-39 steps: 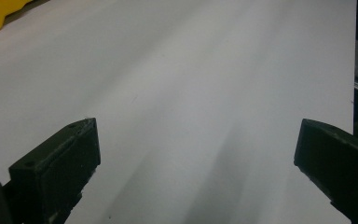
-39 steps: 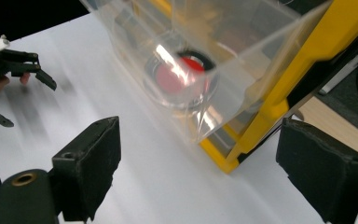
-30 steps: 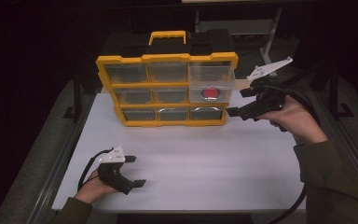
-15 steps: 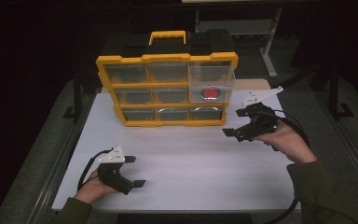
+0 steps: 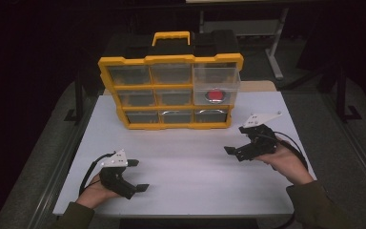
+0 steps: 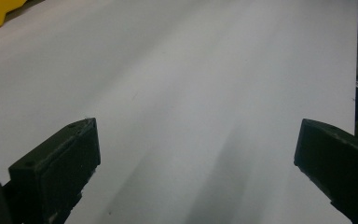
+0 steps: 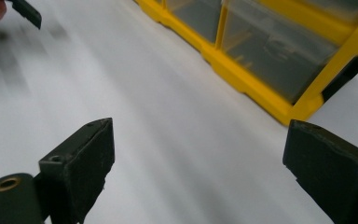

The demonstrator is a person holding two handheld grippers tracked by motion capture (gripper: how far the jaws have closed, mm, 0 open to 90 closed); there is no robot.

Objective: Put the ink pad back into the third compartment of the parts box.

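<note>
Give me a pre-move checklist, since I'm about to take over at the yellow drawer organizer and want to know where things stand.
1. Left tongs open and holding nothing: ok, jaws wide apart in the left gripper view.
2. Right tongs open and holding nothing: ok.
3. One drawer of the organizer pulled out, at the right of the top row: ok.
4. Red object seen through that drawer's clear front: ok, though whether it lies in this drawer or the one below, cannot tell.
5. Other drawers pushed in: ok.
6. White table bare between tongs and organizer: ok.
</note>
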